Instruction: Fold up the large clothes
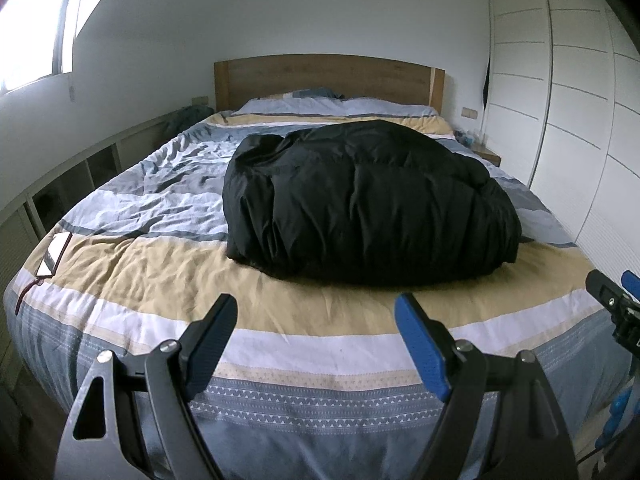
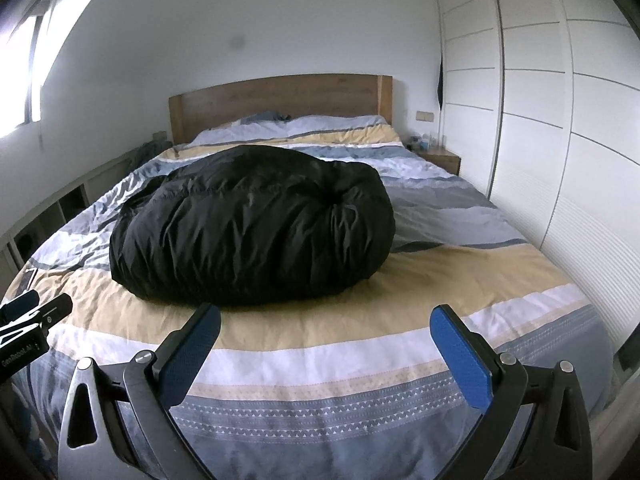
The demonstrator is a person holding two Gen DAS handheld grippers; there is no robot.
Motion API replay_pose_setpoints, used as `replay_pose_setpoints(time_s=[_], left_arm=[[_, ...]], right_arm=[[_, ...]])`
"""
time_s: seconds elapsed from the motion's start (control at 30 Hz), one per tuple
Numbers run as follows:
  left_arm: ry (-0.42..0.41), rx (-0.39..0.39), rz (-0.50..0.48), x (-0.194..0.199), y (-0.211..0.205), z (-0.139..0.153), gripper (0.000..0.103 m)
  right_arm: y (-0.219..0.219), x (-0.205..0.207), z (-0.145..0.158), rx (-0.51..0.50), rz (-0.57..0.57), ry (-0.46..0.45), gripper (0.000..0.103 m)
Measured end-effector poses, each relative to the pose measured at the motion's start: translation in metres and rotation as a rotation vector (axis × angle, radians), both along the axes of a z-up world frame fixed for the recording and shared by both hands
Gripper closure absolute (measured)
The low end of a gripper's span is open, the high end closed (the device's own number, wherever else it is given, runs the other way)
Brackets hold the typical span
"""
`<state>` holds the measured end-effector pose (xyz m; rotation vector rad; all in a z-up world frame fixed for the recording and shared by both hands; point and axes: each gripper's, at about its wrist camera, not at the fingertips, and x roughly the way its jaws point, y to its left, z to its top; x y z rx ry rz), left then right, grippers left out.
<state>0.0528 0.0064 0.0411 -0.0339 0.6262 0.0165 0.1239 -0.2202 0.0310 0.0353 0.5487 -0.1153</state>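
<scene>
On the bed (image 1: pixel 160 264): black jacket (image 1: pixel 372 200) bundled | phone (image 1: pixel 54 254) left view only | both claws (image 1: pixel 316 320) (image 2: pixel 326 326) agape, empty

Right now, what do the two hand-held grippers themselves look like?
The left hand-held gripper and right hand-held gripper match: black curved linkage arms with silver pivot bolts and blue textured finger pads. No cables show.

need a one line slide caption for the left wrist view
Left gripper, jaws open and empty, above the foot of a striped blue, white and tan duvet bearing a bulky, puffy black garment.
</scene>
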Motion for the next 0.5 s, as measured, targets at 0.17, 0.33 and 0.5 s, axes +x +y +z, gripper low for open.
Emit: replay_pose_setpoints(time_s=[0.17,0.33,0.5], left_arm=[[0.005,0.0,0.001,0.0003,0.0004,-0.003,0.023],[0.013,-0.001,0.002,0.0025,0.0026,-0.0071,0.023],[0.017,-0.002,0.002,0.003,0.0041,-0.0094,0.023]], right_arm=[[0.001,0.0024,-0.0044,-0.003,0.003,0.012,0.0],[0.0018,0.0046,-0.0073,-0.007,0.008,0.022,0.0],[0.0028,0.0059,-0.0101,-0.01,0.011,0.031,0.0]])
